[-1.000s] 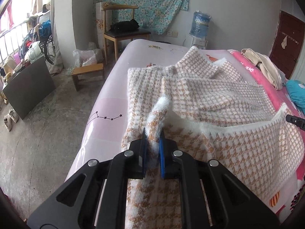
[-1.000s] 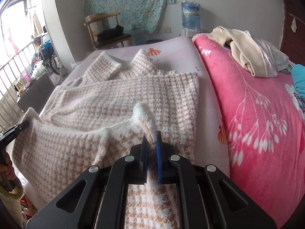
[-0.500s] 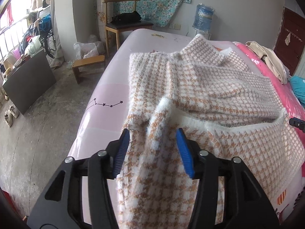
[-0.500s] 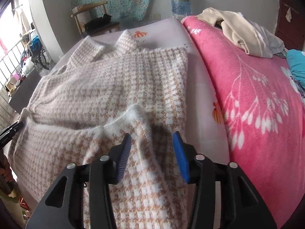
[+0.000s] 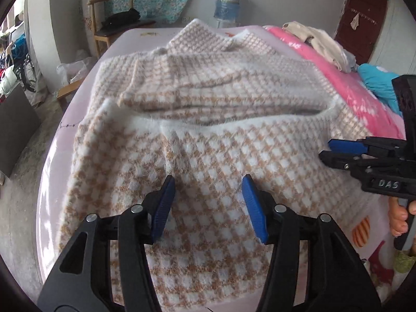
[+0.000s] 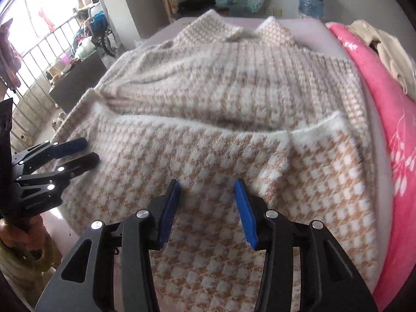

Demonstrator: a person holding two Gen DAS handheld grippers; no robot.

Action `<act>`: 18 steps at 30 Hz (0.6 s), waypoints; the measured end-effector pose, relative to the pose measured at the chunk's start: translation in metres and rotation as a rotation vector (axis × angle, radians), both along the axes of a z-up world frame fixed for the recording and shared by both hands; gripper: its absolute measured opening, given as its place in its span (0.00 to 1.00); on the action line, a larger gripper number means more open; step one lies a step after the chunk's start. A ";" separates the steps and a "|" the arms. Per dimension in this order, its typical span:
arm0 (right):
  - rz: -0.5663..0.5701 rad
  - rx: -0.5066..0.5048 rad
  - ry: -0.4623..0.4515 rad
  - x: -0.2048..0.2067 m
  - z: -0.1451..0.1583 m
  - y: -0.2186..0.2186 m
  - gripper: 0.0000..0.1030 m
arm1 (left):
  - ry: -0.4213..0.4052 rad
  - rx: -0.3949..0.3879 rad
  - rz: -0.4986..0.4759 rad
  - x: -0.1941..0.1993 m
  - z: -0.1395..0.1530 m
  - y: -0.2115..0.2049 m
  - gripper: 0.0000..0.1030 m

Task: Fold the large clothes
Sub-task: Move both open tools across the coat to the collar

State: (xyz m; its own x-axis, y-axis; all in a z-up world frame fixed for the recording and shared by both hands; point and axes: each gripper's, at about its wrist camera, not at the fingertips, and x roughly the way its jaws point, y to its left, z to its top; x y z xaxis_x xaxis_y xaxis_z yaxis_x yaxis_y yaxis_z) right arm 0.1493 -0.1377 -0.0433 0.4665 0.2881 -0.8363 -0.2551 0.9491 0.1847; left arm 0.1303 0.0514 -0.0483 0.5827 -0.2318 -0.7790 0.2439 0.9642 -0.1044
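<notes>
A fuzzy tan-and-white houndstooth sweater (image 5: 221, 83) (image 6: 234, 78) lies on the bed, collar at the far end. Its lower part is folded up over the body, and the white hem (image 5: 234, 124) (image 6: 208, 127) lies across the middle. My left gripper (image 5: 208, 182) (image 6: 88, 149) hovers open over the left of the folded layer, nothing between its blue pads. Over the right side is my right gripper (image 6: 207, 183) (image 5: 330, 150); its jaws are closing, with only fabric below them and nothing gripped.
The bed sheet (image 5: 75, 104) is pale pink, with a bright pink blanket (image 6: 390, 104) along the right. On that blanket lie a beige clothes pile (image 5: 319, 41) and a teal item (image 5: 377, 80). A wooden chair (image 5: 117, 26) and water bottle (image 5: 228, 0) stand beyond the bed. The floor drops off on the left.
Both grippers were shut on the raised white hem, then opened and let it go. They drew back and down toward the near edge. The hem now lies flat across the sweater.
</notes>
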 end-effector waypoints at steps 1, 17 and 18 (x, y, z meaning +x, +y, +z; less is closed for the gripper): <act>-0.011 0.009 0.014 0.000 0.002 -0.002 0.42 | -0.011 -0.003 0.001 -0.003 0.002 0.001 0.49; -0.007 -0.074 -0.017 -0.043 0.013 0.002 0.52 | 0.014 0.004 0.004 -0.015 0.001 0.000 0.52; -0.002 -0.070 -0.035 -0.047 0.019 0.002 0.56 | 0.016 0.000 0.003 -0.014 0.002 0.000 0.52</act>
